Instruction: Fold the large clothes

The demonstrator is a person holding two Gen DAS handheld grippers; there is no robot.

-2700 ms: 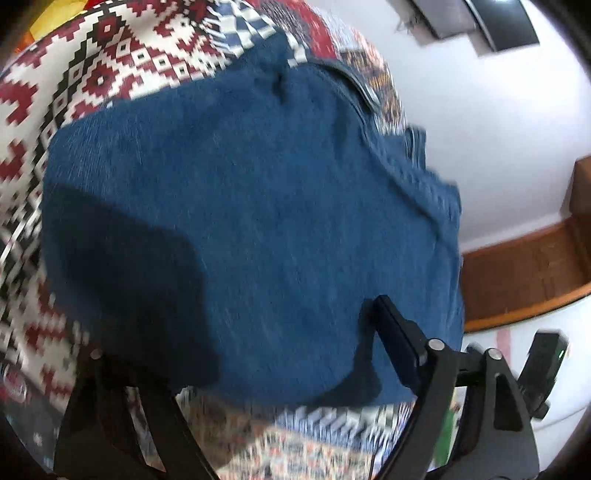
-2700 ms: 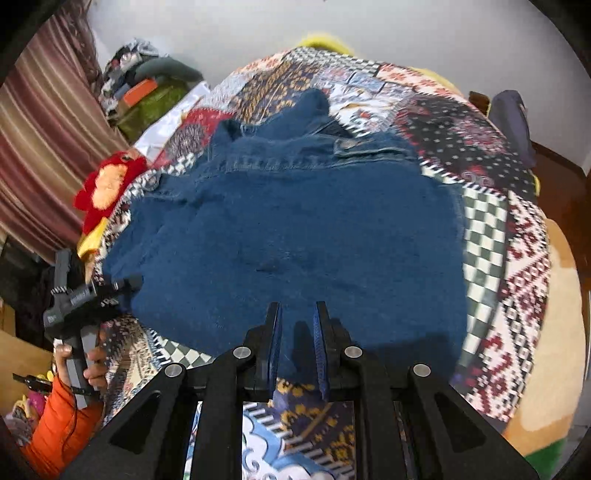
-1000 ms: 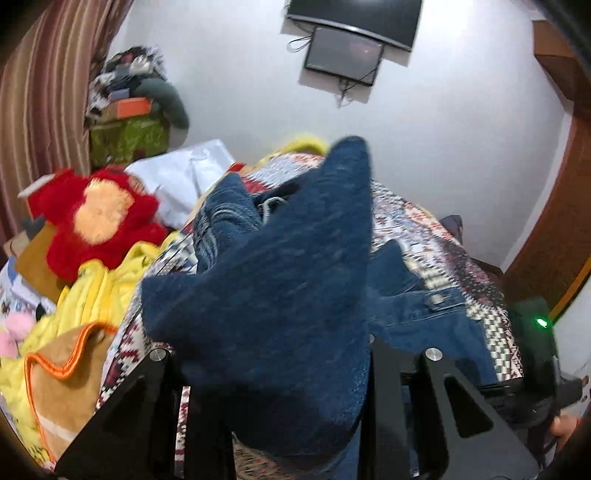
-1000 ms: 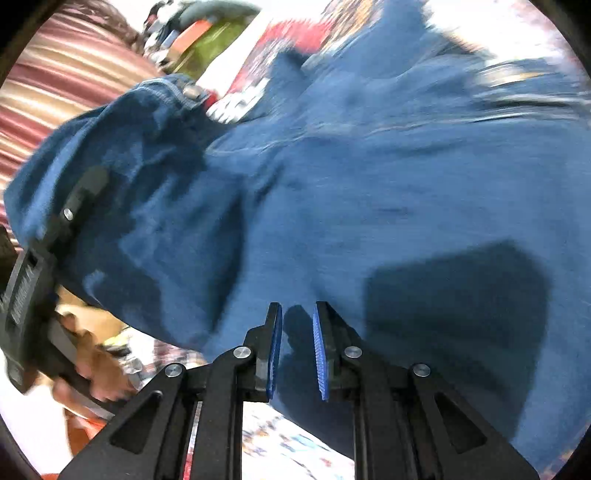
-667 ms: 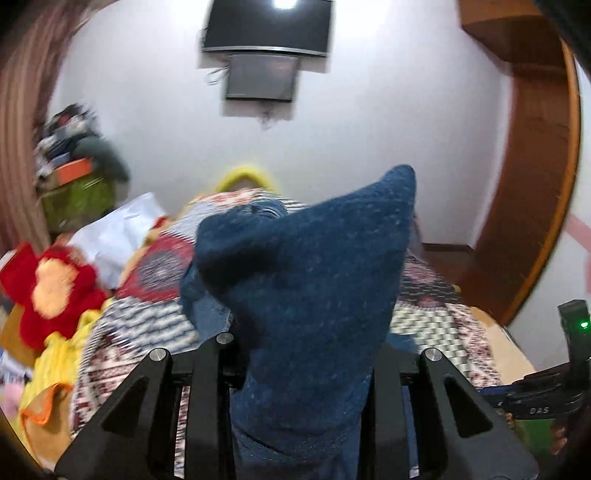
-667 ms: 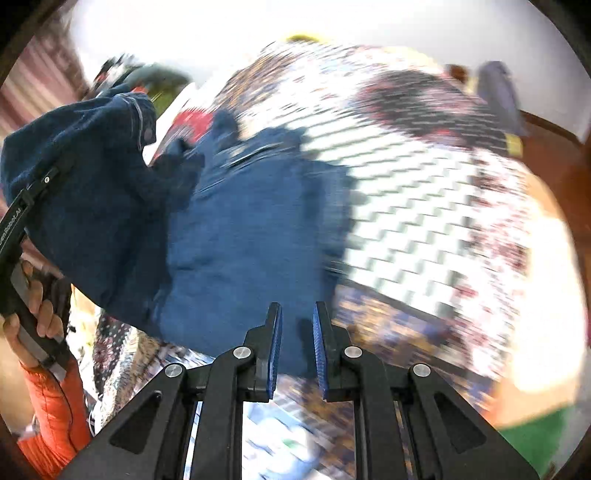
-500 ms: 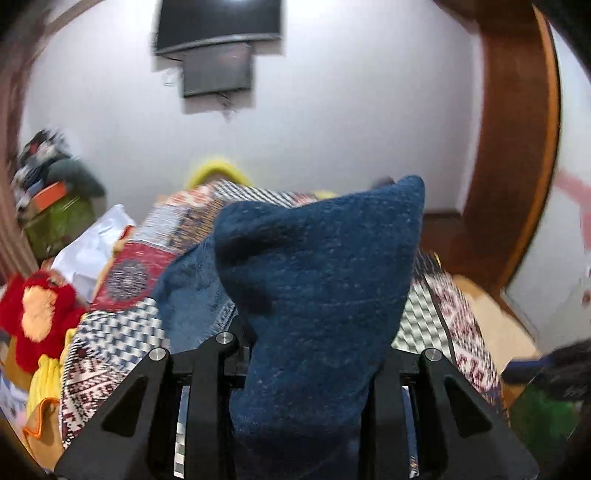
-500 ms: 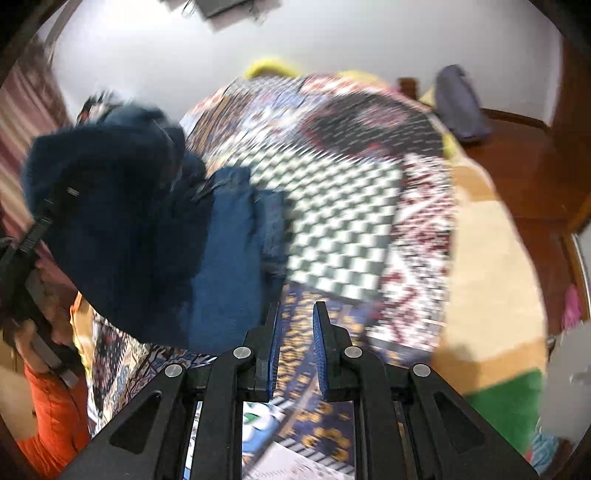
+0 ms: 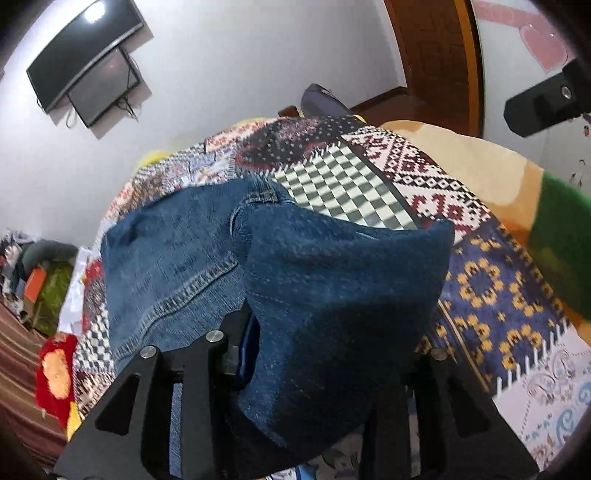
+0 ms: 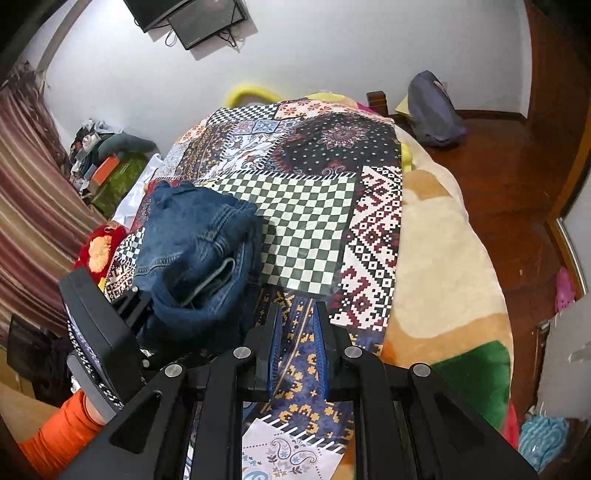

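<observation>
Denim is bunched right between the fingers of the left gripper, which pinches a thick wad of the blue denim jacket, so the fabric humps up and hides most of the jaws in the left wrist view. From the right wrist view the rest of the jacket sits heaped on the left part of the patchwork bedspread, one edge over the green-and-white checked patch. The right gripper holds nothing: its blue-padded fingers are nearly together with a narrow gap, hovering above the navy and yellow patch near the bed's front edge, just beside the jacket. Further out, a red plush toy lies at the bed's left side and a TV hangs on the white wall.
</observation>
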